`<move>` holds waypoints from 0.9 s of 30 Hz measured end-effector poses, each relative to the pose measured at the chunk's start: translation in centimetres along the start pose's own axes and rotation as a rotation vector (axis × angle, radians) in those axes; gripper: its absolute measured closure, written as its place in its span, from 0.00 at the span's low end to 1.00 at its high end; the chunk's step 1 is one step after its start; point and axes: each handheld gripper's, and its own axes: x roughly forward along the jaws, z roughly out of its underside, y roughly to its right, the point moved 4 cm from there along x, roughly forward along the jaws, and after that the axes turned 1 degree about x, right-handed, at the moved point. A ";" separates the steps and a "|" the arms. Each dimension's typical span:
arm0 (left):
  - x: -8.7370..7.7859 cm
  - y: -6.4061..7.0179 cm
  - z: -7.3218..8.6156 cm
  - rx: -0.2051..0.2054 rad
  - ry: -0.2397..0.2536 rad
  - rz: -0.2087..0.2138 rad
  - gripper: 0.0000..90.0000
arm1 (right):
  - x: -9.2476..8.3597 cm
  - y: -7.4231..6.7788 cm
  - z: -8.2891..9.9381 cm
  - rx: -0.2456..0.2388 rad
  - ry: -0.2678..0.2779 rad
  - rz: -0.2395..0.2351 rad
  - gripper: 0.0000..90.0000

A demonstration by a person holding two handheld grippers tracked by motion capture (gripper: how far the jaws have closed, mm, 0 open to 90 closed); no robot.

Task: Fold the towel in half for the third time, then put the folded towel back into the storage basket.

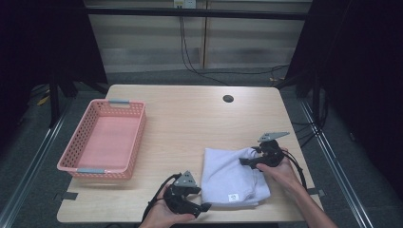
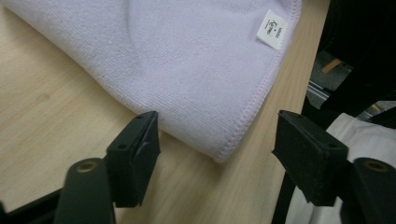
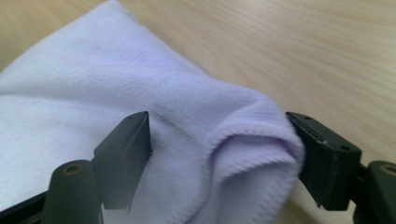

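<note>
The left gripper [image 1: 205, 207], nearest at the table's [image 1: 190, 123] front edge, has its jaws spread wide around the near corner of the folded lilac towel [image 1: 233, 178], gripping nothing. The towel lies flat on the table's right front part, its white label [image 2: 272, 29] facing up. The right gripper [image 1: 243, 162] straddles a folded far corner, wide apart, holding nothing. A pink basket [image 1: 105, 140] sits well apart at left.
</note>
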 end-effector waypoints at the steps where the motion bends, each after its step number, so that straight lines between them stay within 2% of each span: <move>1: 0.3 -0.1 0.1 0.005 -0.010 -0.001 0.32 | 0.2 0.0 0.0 -0.013 -0.006 -0.004 0.26; 2: 0.7 -0.2 0.1 0.016 -0.023 -0.006 0.32 | 0.4 -0.1 -0.1 -0.012 -0.007 -0.003 0.25; 3: 0.9 -0.3 0.0 0.013 -0.030 -0.011 0.31 | 0.7 -0.2 0.0 -0.010 -0.013 -0.011 0.23; 5: 1.0 -0.5 0.0 0.007 -0.041 -0.009 0.30 | 1.0 -0.2 0.1 -0.017 -0.020 0.002 0.23; 10: 1.3 -0.3 0.0 0.006 -0.034 -0.017 0.30 | 1.4 -0.2 0.2 -0.023 -0.038 0.004 0.22; 12: 1.5 -0.1 -0.2 0.032 -0.043 -0.027 0.33 | 1.4 -0.2 0.2 -0.027 -0.036 -0.025 0.31; 15: 1.5 -0.2 -0.2 0.061 -0.059 -0.035 0.42 | 1.4 -0.4 0.3 -0.026 -0.043 -0.044 0.36; 16: 1.6 -0.2 -0.3 0.046 -0.040 -0.037 0.45 | 1.3 -0.4 0.3 -0.024 -0.052 -0.048 0.39; 17: 1.6 -0.2 -0.3 0.024 -0.047 -0.035 0.49 | 1.3 -0.5 0.2 -0.017 -0.057 -0.064 0.45; 18: 1.6 -0.2 -0.3 0.033 -0.051 -0.024 0.52 | 1.3 -0.5 0.2 -0.016 -0.060 -0.077 0.47; 19: 1.6 -0.1 -0.3 0.052 -0.059 -0.030 0.53 | 1.3 -0.6 0.3 -0.017 -0.061 -0.076 0.49; 23: 1.6 -0.4 -0.3 0.060 -0.062 -0.031 0.67 | 1.3 -0.8 0.2 -0.023 -0.068 -0.091 0.57; 25: 1.5 -0.6 -0.3 0.047 -0.063 -0.021 0.75 | 1.3 -0.9 0.2 -0.012 -0.072 -0.099 0.62; 27: 1.6 -0.8 -0.4 0.041 -0.063 -0.002 0.79 | 1.2 -1.1 0.1 -0.010 -0.078 -0.103 0.68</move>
